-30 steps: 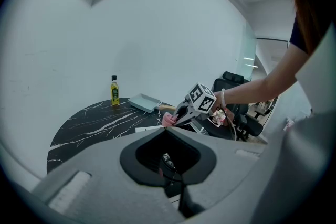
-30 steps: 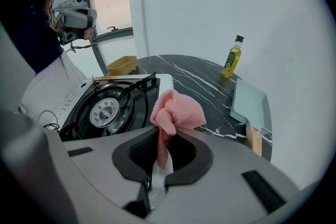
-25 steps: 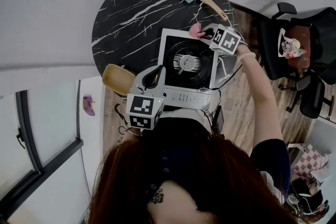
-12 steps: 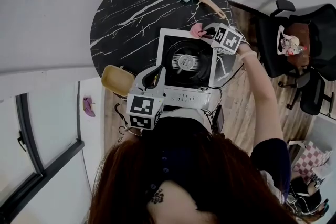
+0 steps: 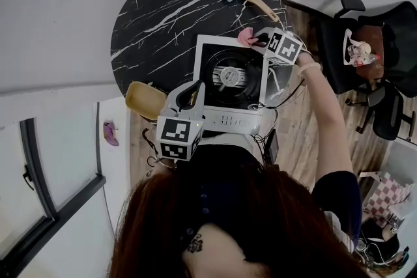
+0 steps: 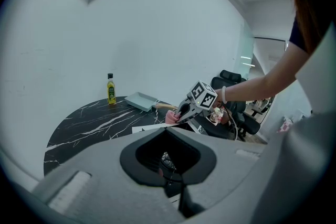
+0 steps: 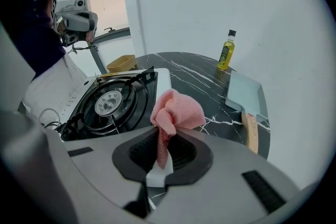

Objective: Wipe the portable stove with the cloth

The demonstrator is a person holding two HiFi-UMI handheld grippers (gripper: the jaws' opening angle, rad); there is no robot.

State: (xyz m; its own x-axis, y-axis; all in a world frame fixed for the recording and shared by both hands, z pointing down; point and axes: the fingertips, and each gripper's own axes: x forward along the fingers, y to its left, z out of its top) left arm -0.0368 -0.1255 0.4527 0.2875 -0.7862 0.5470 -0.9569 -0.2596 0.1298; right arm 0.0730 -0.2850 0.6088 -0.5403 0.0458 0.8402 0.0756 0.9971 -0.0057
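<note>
Right gripper view: my right gripper pinches the bunched pink cloth at frame centre, just beside the stove. The wad sticks out, ready for wiping, I judge. My left gripper, jaws together and empty, sits low-centre in the head view, clear of the burner.

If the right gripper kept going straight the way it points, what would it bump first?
Probably the black table, in the gap between the stove and the pan. The pink cloth pinched in the right gripper would touch down before the jaws. Depth is hard to judge.
</note>
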